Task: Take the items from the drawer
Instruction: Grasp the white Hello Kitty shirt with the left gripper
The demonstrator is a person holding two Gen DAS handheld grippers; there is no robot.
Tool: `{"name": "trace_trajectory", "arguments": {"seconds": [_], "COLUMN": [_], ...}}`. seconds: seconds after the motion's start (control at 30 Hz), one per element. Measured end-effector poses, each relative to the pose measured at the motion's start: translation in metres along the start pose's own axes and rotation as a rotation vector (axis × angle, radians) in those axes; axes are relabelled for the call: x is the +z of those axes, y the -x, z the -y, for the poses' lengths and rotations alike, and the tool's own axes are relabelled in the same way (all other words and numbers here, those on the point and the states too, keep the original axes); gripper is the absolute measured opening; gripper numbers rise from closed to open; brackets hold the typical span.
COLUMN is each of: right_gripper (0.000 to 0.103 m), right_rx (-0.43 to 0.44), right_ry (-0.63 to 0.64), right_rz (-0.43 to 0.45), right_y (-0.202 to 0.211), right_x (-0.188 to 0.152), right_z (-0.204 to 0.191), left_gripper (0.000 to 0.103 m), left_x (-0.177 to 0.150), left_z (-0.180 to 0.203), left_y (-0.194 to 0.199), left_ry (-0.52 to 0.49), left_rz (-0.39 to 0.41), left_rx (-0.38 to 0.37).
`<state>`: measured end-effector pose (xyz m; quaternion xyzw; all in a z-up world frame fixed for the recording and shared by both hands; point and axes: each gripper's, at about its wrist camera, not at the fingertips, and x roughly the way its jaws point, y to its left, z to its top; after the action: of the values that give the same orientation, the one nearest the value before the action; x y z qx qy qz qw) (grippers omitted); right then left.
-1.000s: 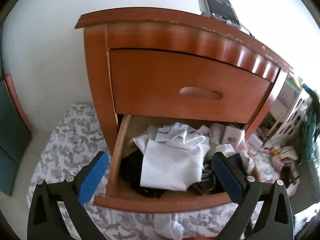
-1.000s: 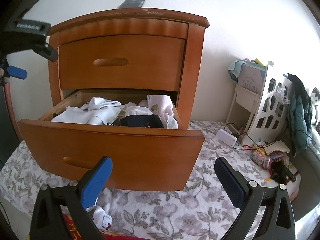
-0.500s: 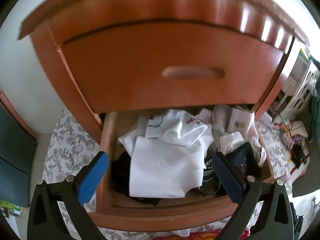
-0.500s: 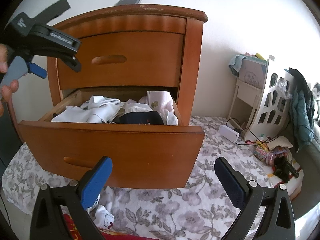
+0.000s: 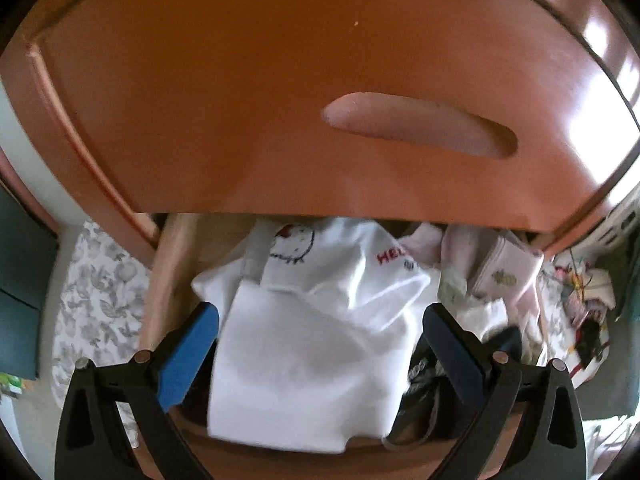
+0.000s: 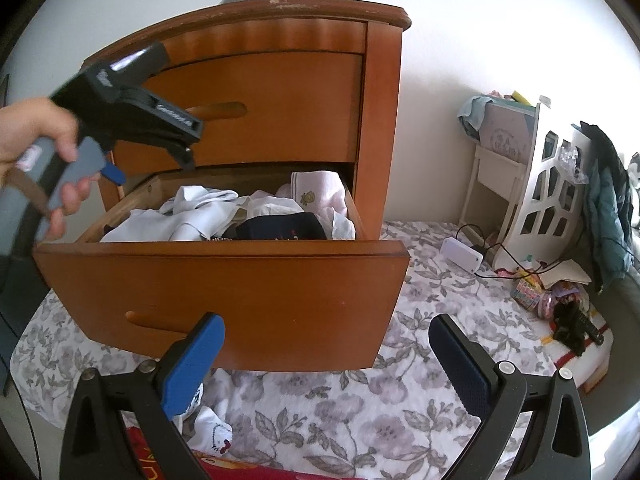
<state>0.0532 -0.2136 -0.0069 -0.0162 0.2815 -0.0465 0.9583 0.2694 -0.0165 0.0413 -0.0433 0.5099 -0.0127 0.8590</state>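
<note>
The lower drawer (image 6: pixel 224 288) of a wooden nightstand (image 6: pixel 380 128) stands pulled out, full of clothes. On top lies a folded white shirt (image 5: pixel 304 360) with red print, also seen as the white shirt (image 6: pixel 168 220) from the side. Beside it lie a dark garment (image 6: pixel 280 228) and a folded pink cloth (image 6: pixel 320 196). My left gripper (image 5: pixel 320 344) hangs open just above the white shirt, one blue pad on each side. In the right wrist view the left gripper (image 6: pixel 152 120) is held by a hand (image 6: pixel 40 152) over the drawer's left end. My right gripper (image 6: pixel 326 364) is open and empty before the drawer front.
The shut upper drawer (image 5: pixel 320 100) looms close over the left gripper. A floral sheet (image 6: pixel 400 400) covers the surface below. A small white garment (image 6: pixel 212 432) lies by the right gripper. A white charger (image 6: pixel 462 254), cables, toys and a white rack (image 6: pixel 548 200) sit to the right.
My left gripper has come down and forward into the open drawer, so the white shirt now sits between its pads. The right gripper has barely shifted.
</note>
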Motion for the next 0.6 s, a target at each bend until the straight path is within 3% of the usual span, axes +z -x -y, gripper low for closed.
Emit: {"name": "trace_trajectory", "arguments": {"seconds": [0.13, 0.27, 0.33, 0.47, 0.6], "right_gripper": [0.103, 0.103, 0.103, 0.103, 0.103], "right_rx": [0.006, 0.008, 0.008, 0.011, 0.012], "right_ry": [-0.011, -0.023, -0.029, -0.032, -0.035], "right_rz": [-0.013, -0.026, -0.029, -0.033, -0.038], "right_y": [-0.003, -0.005, -0.006, -0.007, -0.008], "right_x": [0.000, 0.000, 0.000, 0.000, 0.000], "right_z": [0.002, 0.004, 0.005, 0.005, 0.006], "left_gripper": [0.089, 0.087, 0.073, 0.064, 0.037], "left_x": [0.008, 0.011, 0.012, 0.012, 0.013], "left_z": [0.004, 0.007, 0.008, 0.008, 0.002], "left_y": [-0.018, -0.035, -0.041, -0.048, -0.050], "left_ry": [0.001, 0.010, 0.011, 0.035, 0.049], "left_rz": [-0.021, -0.045, -0.056, -0.071, -0.056], "left_rx": [0.006, -0.008, -0.010, -0.030, -0.045]}}
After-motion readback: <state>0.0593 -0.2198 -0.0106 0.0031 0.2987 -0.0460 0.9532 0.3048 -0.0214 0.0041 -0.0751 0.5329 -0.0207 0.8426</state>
